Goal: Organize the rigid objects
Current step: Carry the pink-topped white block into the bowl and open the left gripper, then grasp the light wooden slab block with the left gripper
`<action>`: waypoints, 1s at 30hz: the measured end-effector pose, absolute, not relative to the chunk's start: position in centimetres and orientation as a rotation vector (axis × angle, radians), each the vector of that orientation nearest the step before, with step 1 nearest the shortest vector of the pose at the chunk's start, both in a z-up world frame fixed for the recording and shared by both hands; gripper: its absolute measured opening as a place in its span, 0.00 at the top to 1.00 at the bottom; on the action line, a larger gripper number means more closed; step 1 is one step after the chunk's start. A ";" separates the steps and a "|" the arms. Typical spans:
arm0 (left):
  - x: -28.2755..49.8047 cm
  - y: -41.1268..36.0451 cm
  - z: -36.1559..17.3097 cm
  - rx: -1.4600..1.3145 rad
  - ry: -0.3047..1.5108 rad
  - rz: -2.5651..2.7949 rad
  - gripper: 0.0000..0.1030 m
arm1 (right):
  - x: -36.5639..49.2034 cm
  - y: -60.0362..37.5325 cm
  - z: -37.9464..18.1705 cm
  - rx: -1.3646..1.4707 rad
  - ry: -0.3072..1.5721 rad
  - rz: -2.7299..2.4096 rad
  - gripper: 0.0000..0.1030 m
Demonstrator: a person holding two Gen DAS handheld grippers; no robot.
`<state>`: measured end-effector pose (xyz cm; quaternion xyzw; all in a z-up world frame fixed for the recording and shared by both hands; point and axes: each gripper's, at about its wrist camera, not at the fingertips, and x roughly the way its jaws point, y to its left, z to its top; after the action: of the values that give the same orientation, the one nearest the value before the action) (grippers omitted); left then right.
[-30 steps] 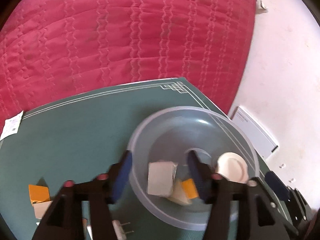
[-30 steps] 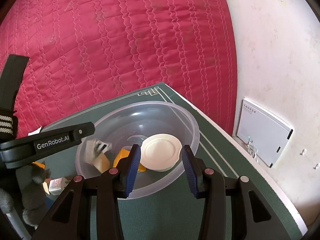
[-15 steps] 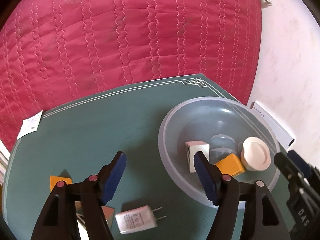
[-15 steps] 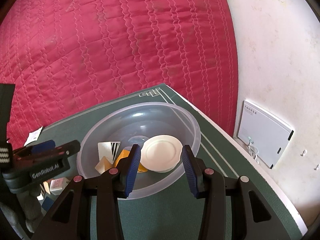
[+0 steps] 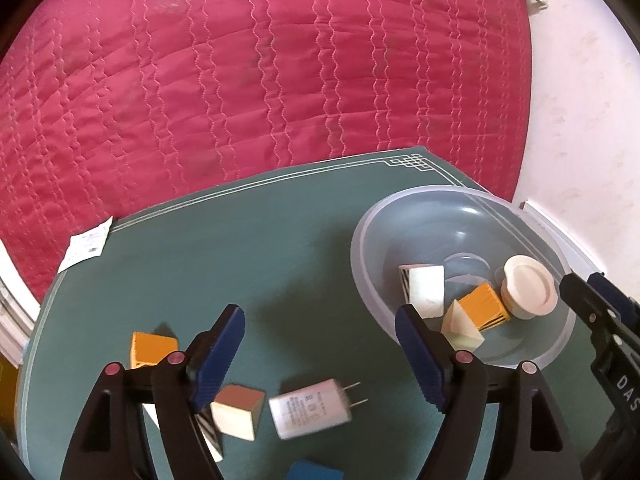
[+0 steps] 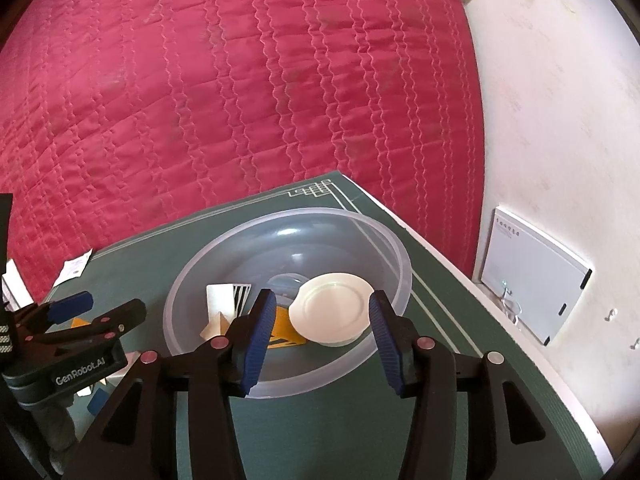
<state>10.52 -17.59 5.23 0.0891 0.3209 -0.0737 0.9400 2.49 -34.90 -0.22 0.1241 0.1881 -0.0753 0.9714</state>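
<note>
A clear plastic bowl (image 5: 400,216) (image 6: 224,264) on a green mat (image 5: 260,240) holds a white cube (image 5: 426,290), an orange block (image 5: 482,306), a cream wedge (image 5: 458,326) and a white round lid (image 5: 528,290) (image 6: 332,306). My left gripper (image 5: 320,332) is open and empty above the mat, left of the bowl. Below it lie a white plug adapter (image 5: 310,408), a cream and brown block (image 5: 238,410) and an orange block (image 5: 152,348). My right gripper (image 6: 318,320) is open and empty at the bowl's near rim.
A red quilted bed (image 5: 260,72) lies beyond the mat. A paper tag (image 5: 86,244) sits at the mat's left corner. A blue piece (image 5: 314,472) lies at the near edge. A white device (image 6: 532,276) leans against the wall (image 6: 560,100) on the right.
My left gripper has drawn back out of the bowl and moved left over the mat, leaving the white cube in the bowl. My right gripper has stayed put.
</note>
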 end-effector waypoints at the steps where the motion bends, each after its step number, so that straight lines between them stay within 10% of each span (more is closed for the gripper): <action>1: 10.3 -17.5 5.2 0.187 0.652 -0.145 0.21 | 2.5 -34.8 -0.2 0.248 0.379 -0.151 0.51; 30: 8.3 -7.8 5.3 0.068 0.666 -0.013 0.13 | 2.3 -33.5 -0.3 0.208 0.379 -0.069 0.39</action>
<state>8.28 -7.84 5.32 0.0334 0.3269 -0.0066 0.9444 2.29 -33.48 -0.29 0.1031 0.1881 -0.0343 0.9761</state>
